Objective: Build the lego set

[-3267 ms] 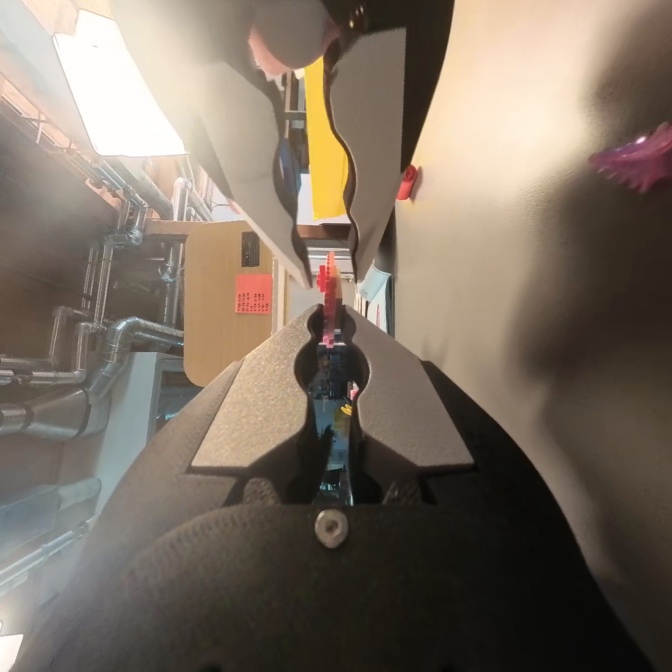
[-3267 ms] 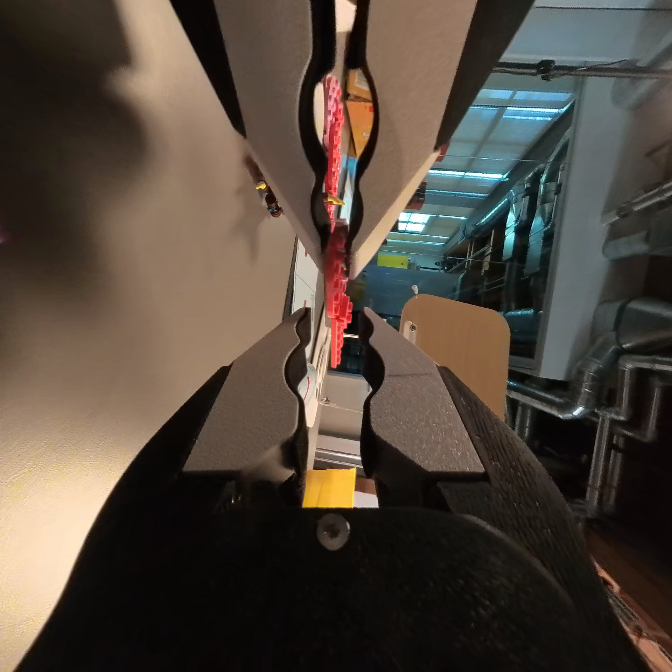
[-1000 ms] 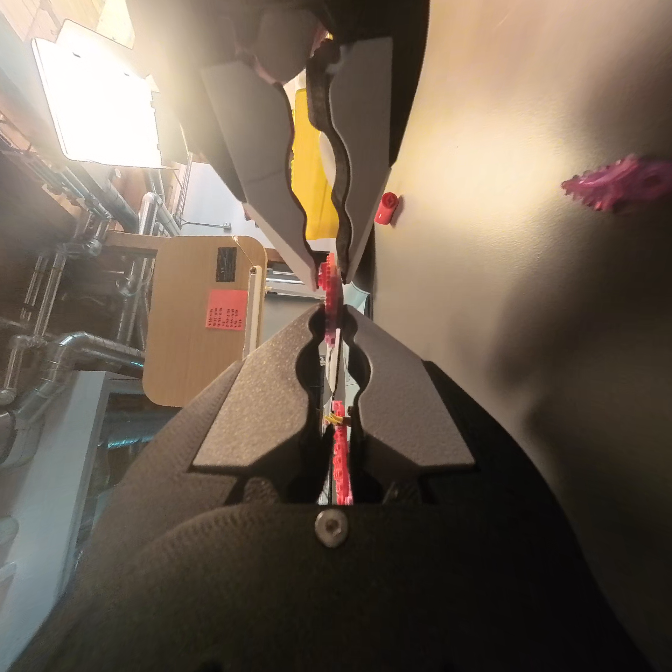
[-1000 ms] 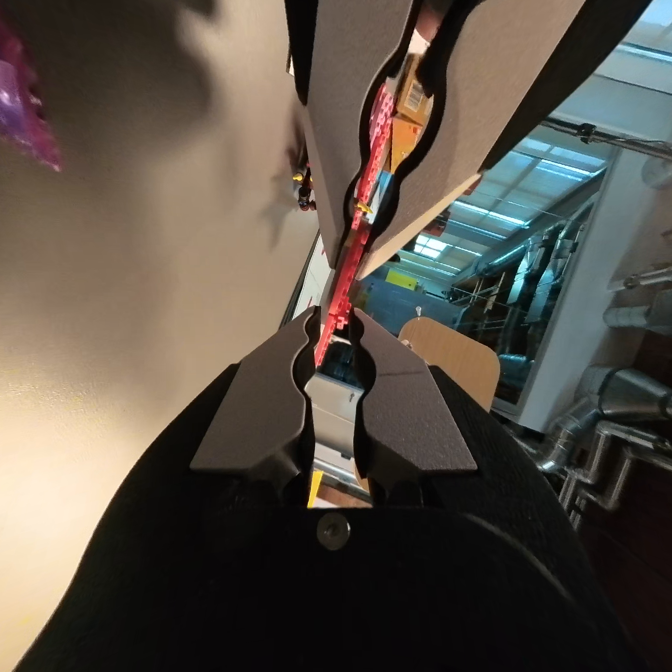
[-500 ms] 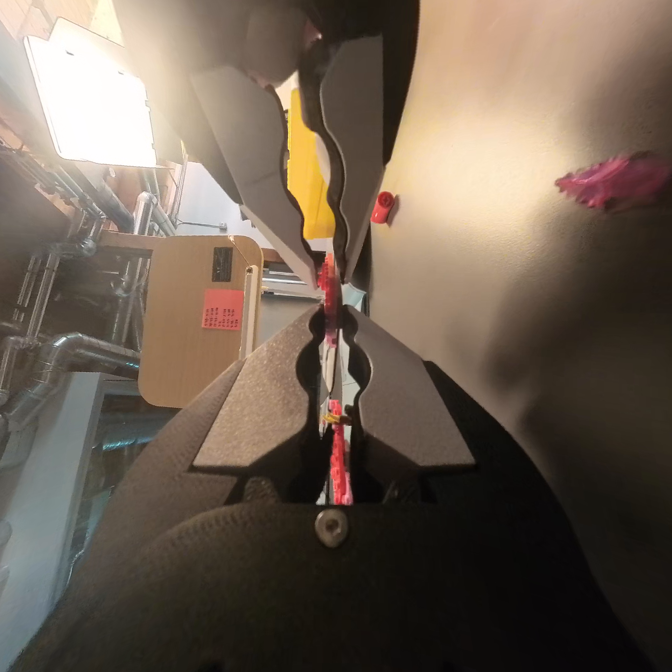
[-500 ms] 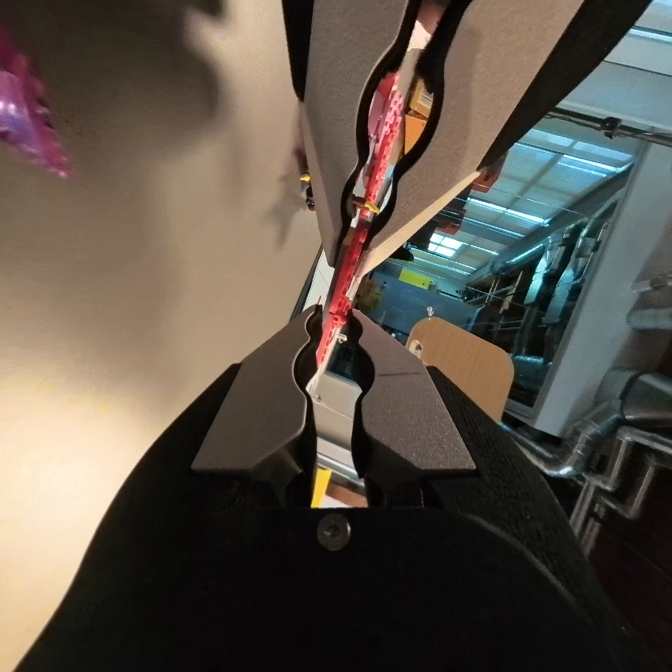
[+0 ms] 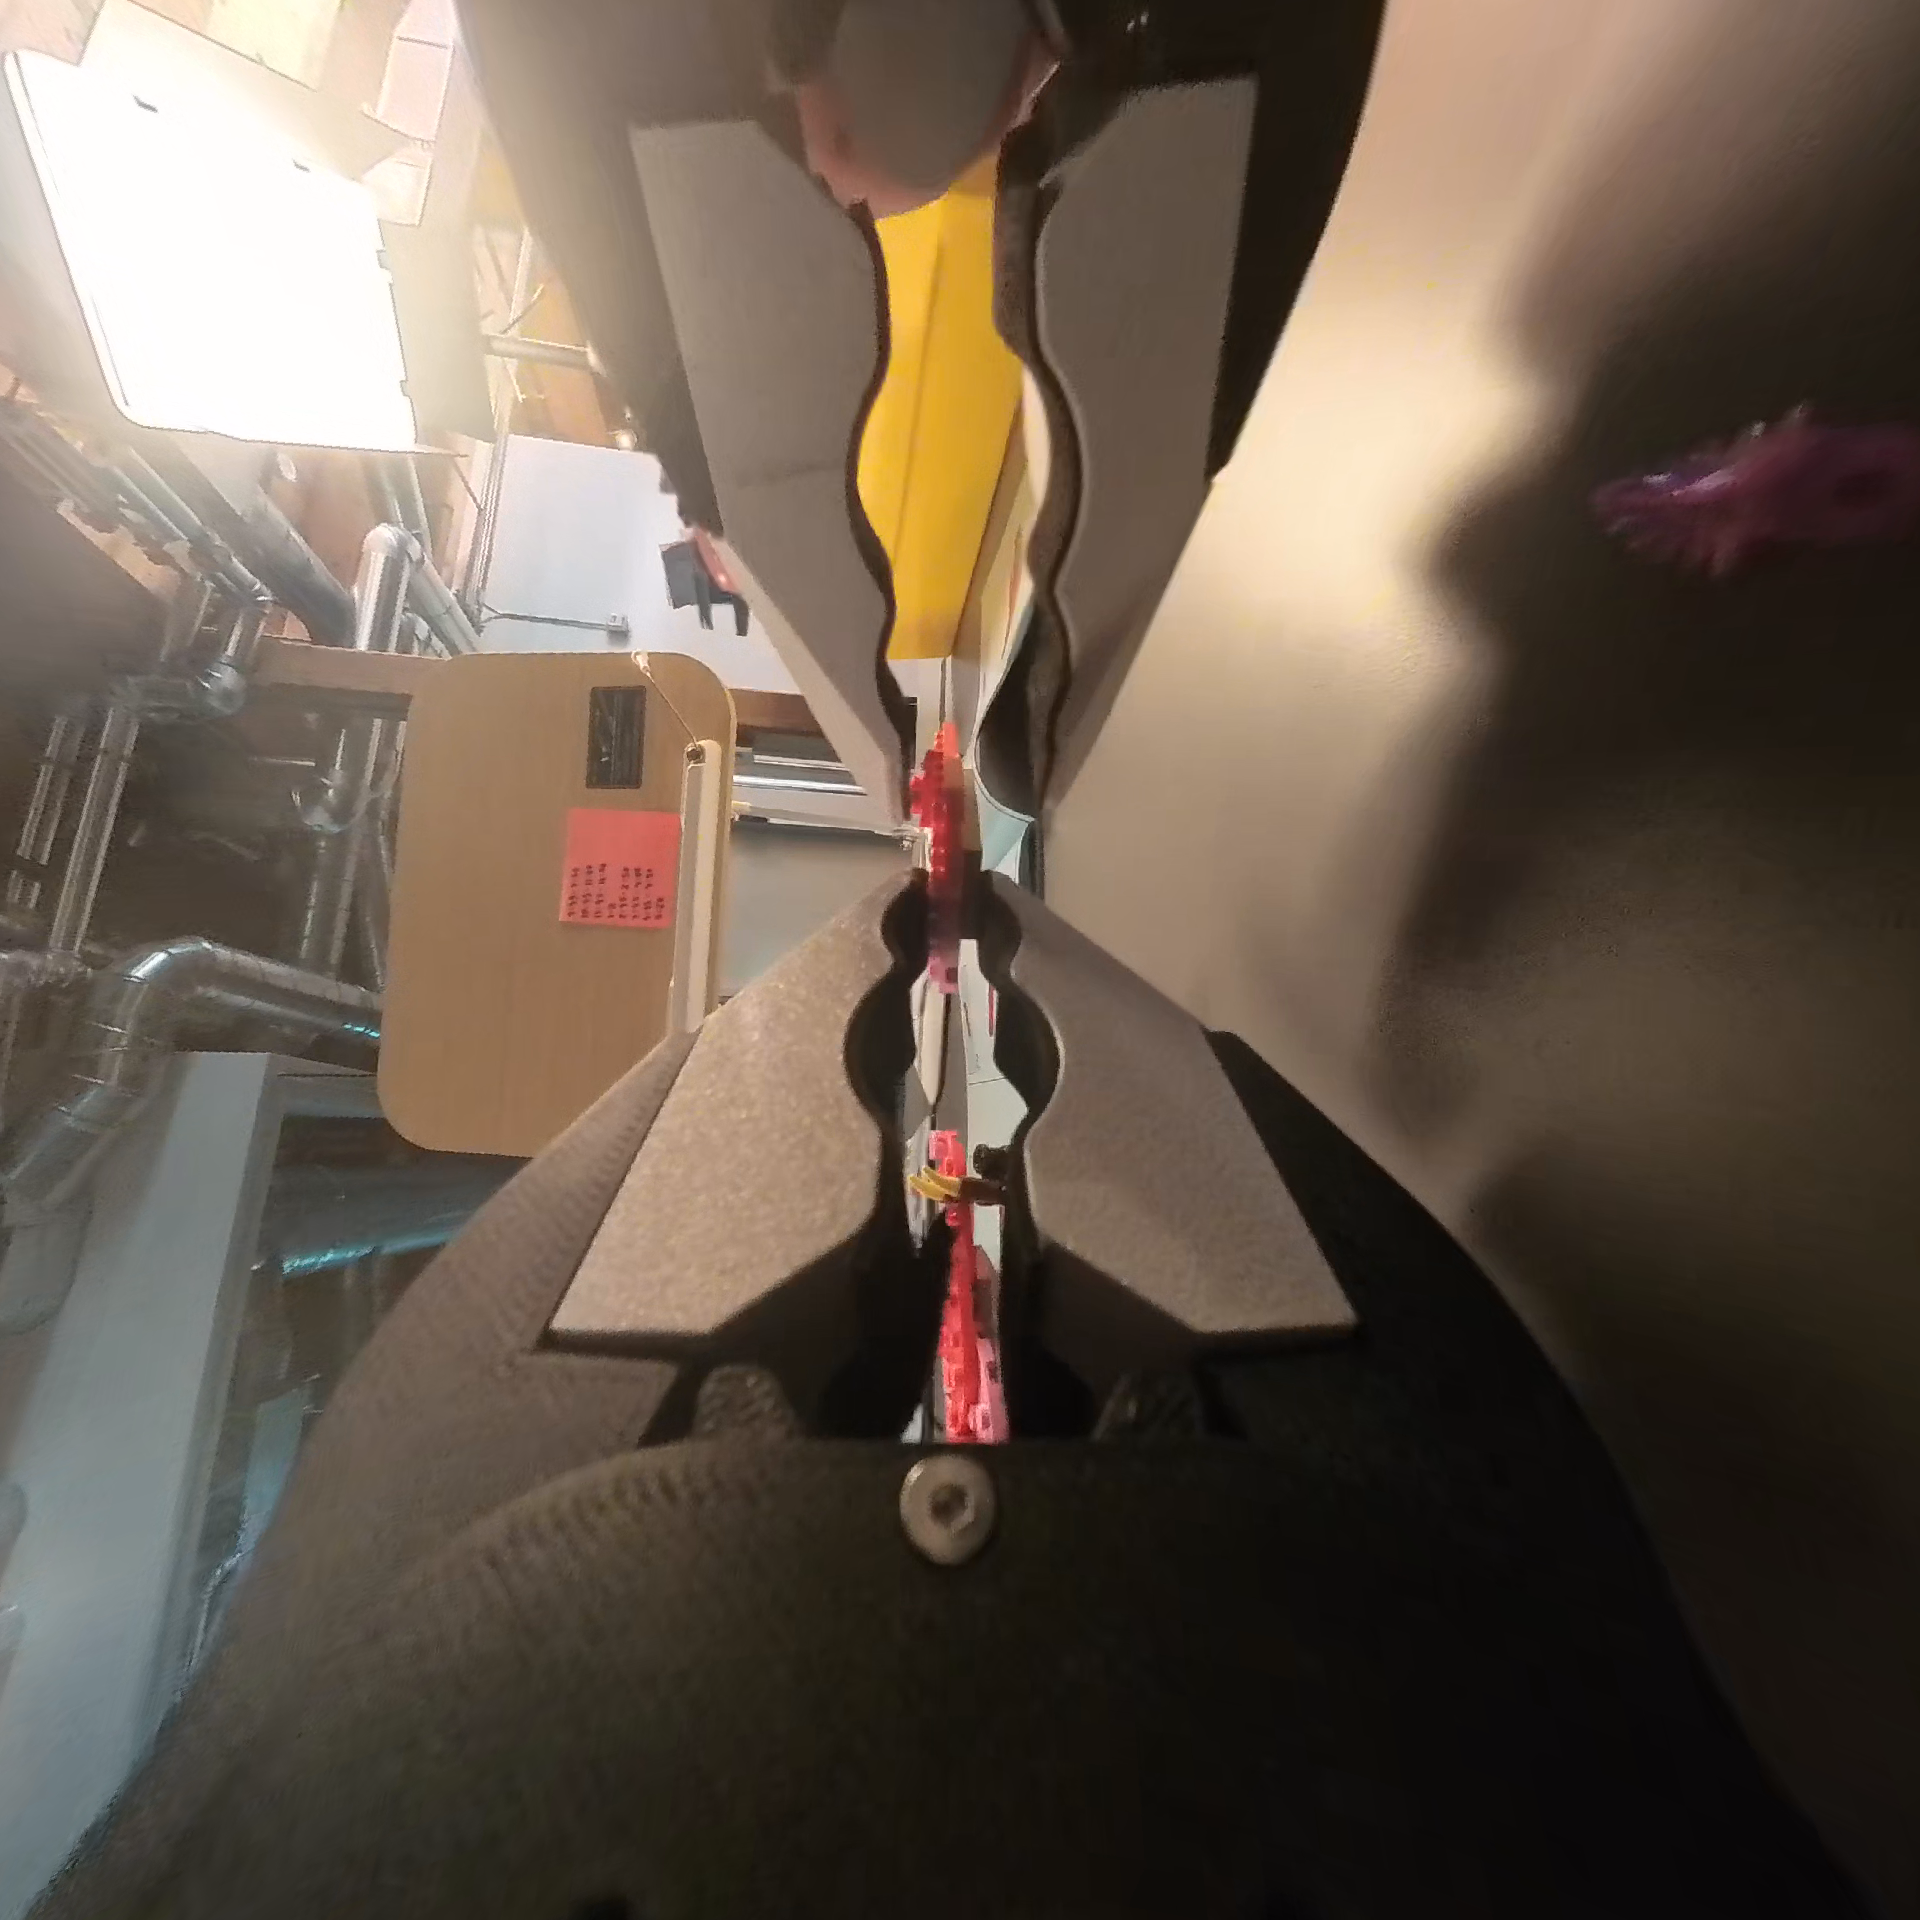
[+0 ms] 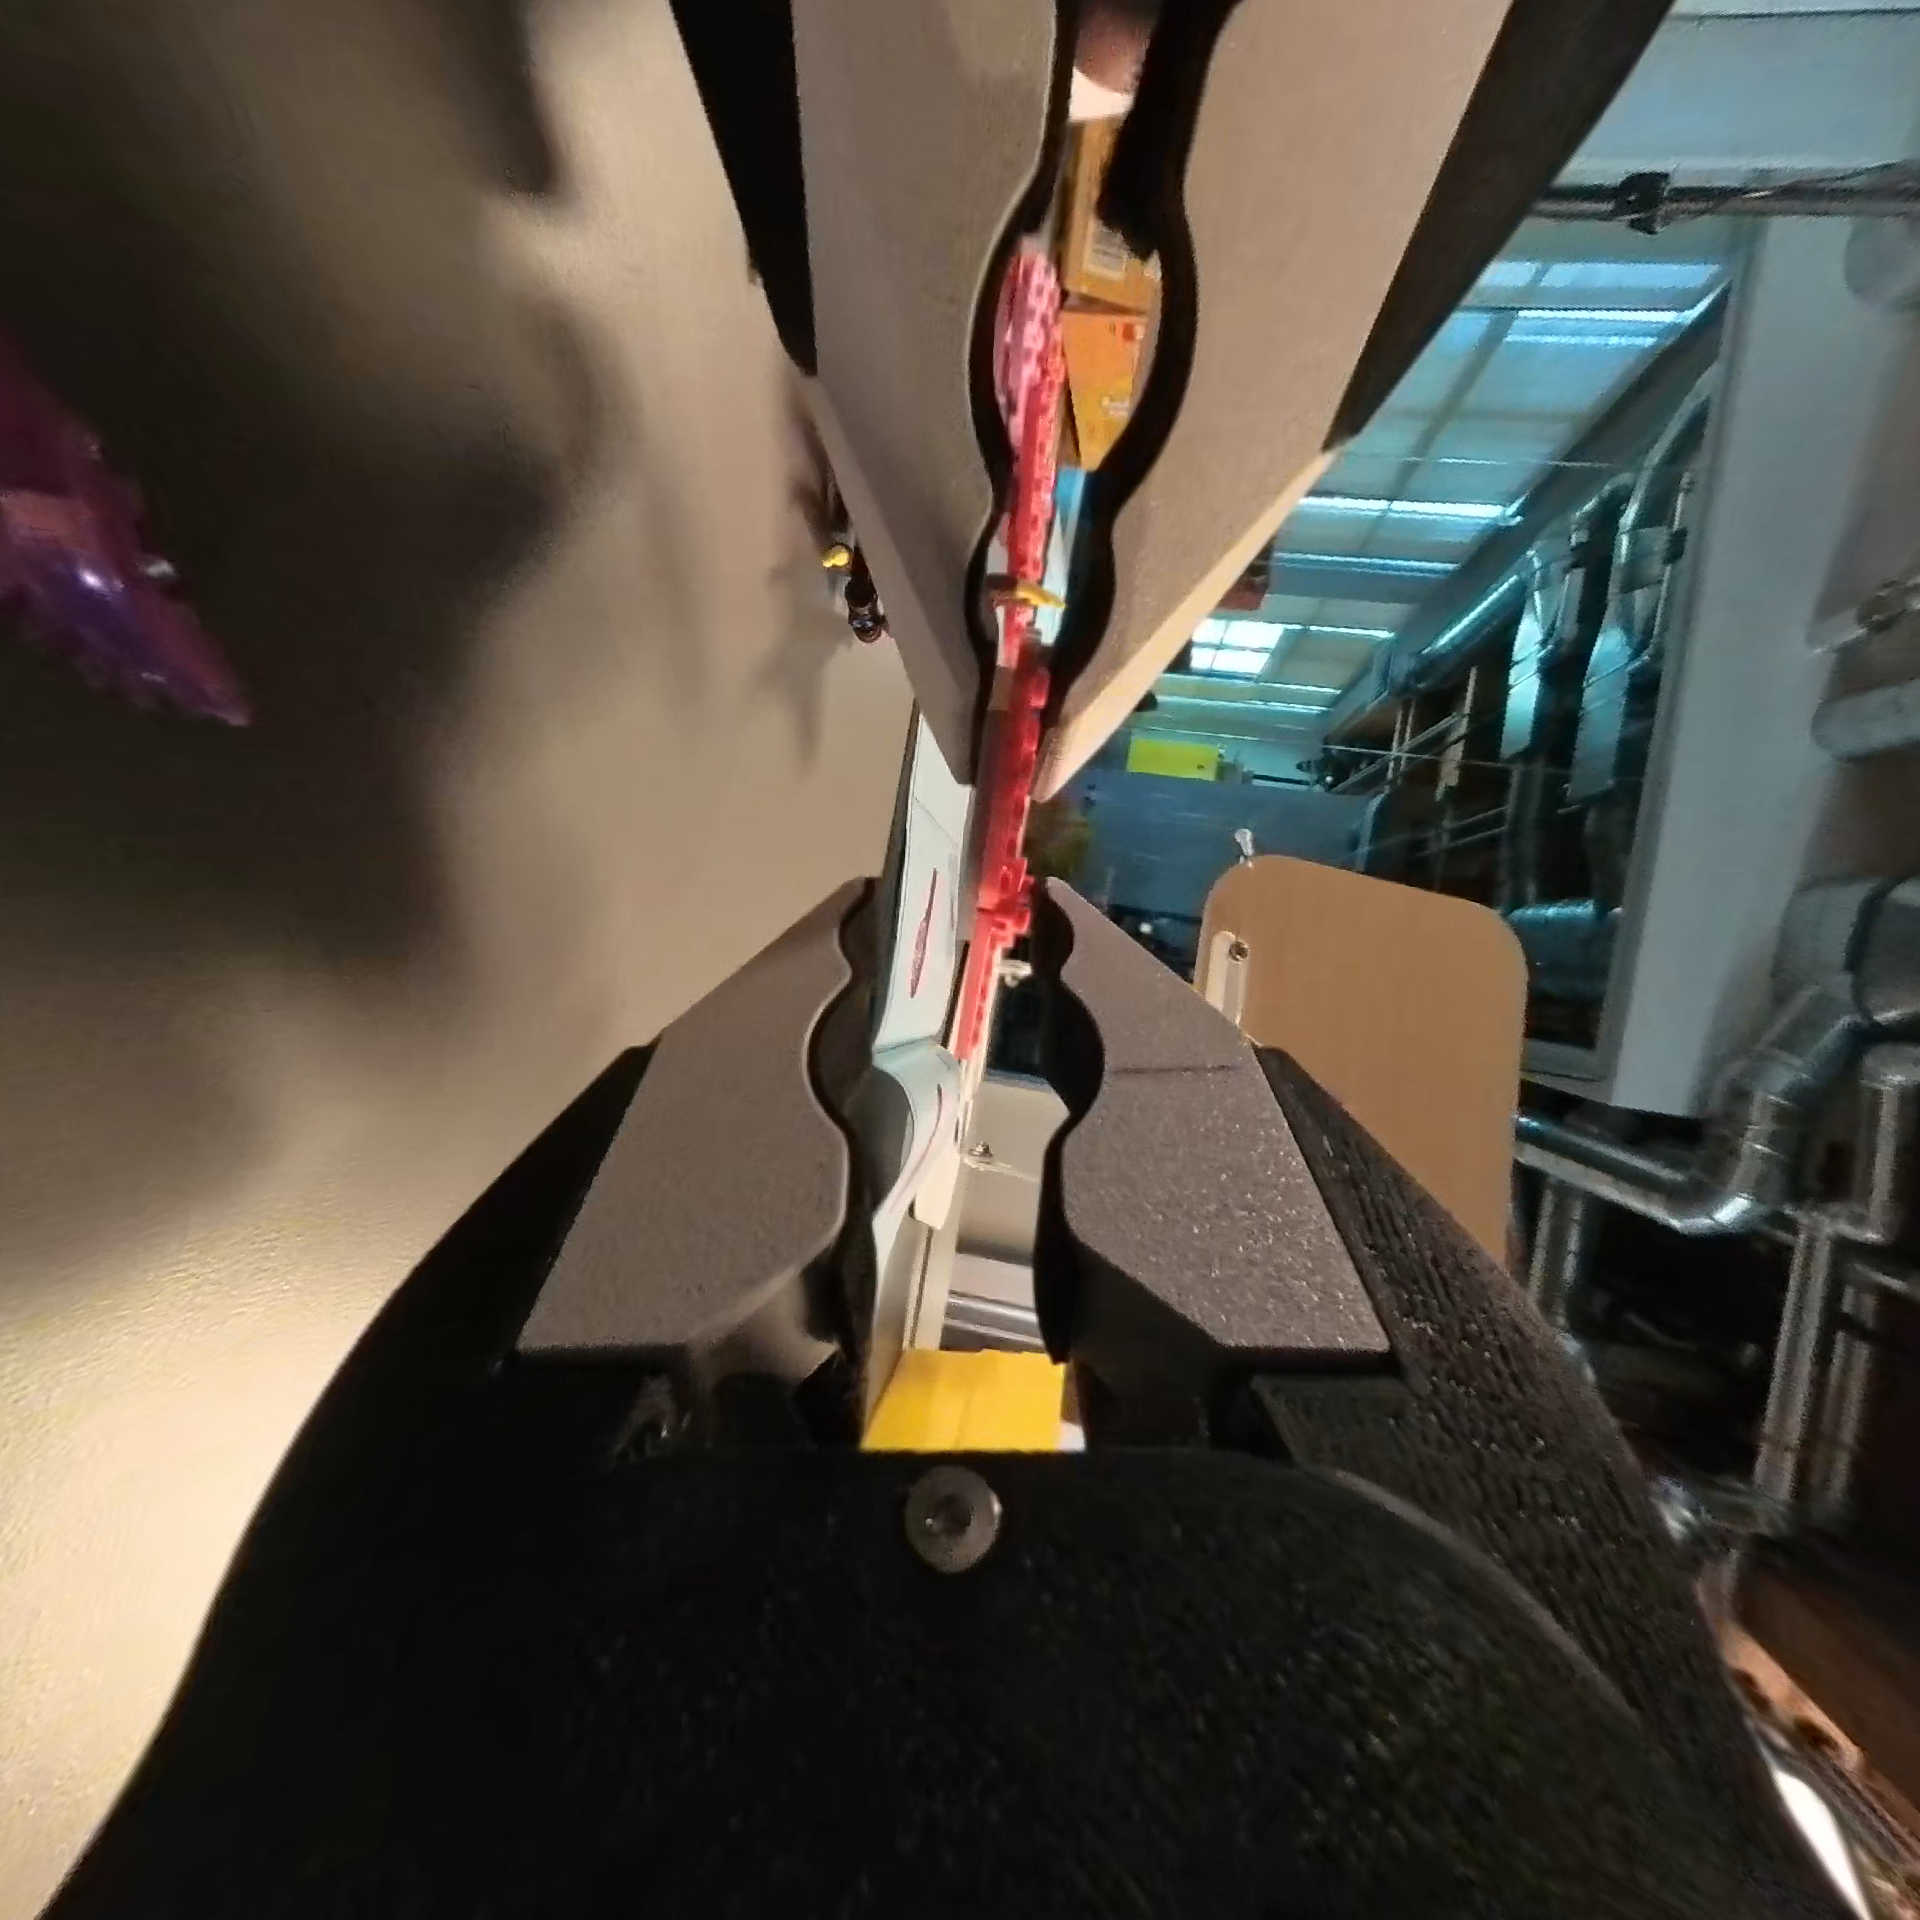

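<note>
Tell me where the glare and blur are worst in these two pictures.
Left wrist view: a bright light panel washes out the upper left, and the purple piece on the shadowed table is smeared. Right wrist view: no glare; the purple piece at the left edge is blurred and the pipes streak slightly.

A glaring light panel (image 7: 229, 249) washes out the left view's upper corner, spreading haze below it. Soft, dark shadows blot the pale bench (image 8: 312, 935). The purple piece (image 7: 1766, 499) near the shadows is blurred. Wide-angle bending curves the edges.
</note>
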Demonstrator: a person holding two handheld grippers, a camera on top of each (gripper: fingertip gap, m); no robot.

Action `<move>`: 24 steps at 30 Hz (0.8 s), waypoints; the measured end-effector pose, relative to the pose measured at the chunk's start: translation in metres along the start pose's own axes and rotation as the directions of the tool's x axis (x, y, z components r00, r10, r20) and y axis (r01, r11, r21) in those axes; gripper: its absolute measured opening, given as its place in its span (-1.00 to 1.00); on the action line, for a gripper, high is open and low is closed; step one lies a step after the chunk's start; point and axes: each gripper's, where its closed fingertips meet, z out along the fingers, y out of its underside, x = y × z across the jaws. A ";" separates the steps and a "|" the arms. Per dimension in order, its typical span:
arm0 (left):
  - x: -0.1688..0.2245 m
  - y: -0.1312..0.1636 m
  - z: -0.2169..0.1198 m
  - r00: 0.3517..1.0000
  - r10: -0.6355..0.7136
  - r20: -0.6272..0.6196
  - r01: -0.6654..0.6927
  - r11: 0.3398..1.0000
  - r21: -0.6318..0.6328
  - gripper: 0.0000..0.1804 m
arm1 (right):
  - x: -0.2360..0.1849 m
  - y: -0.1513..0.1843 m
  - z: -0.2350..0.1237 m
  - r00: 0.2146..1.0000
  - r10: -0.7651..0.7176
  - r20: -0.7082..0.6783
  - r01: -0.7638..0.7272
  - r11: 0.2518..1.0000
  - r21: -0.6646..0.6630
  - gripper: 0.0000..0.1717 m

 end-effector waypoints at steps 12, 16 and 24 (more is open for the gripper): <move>0.006 -0.002 0.000 0.999 0.040 -0.024 -0.040 0.999 -0.007 -0.92 | 0.000 0.000 0.000 0.993 -0.104 0.049 0.104 0.995 0.002 -0.90; 0.003 -0.002 0.000 1.000 0.011 -0.016 -0.011 1.000 -0.006 -0.93 | -0.001 0.000 -0.004 0.999 0.015 0.048 -0.017 0.998 0.053 -0.85; 0.010 0.000 0.002 0.999 0.012 -0.050 -0.013 1.000 -0.024 -0.93 | 0.042 0.068 -0.044 0.774 0.557 -0.302 -0.544 0.828 0.133 -0.21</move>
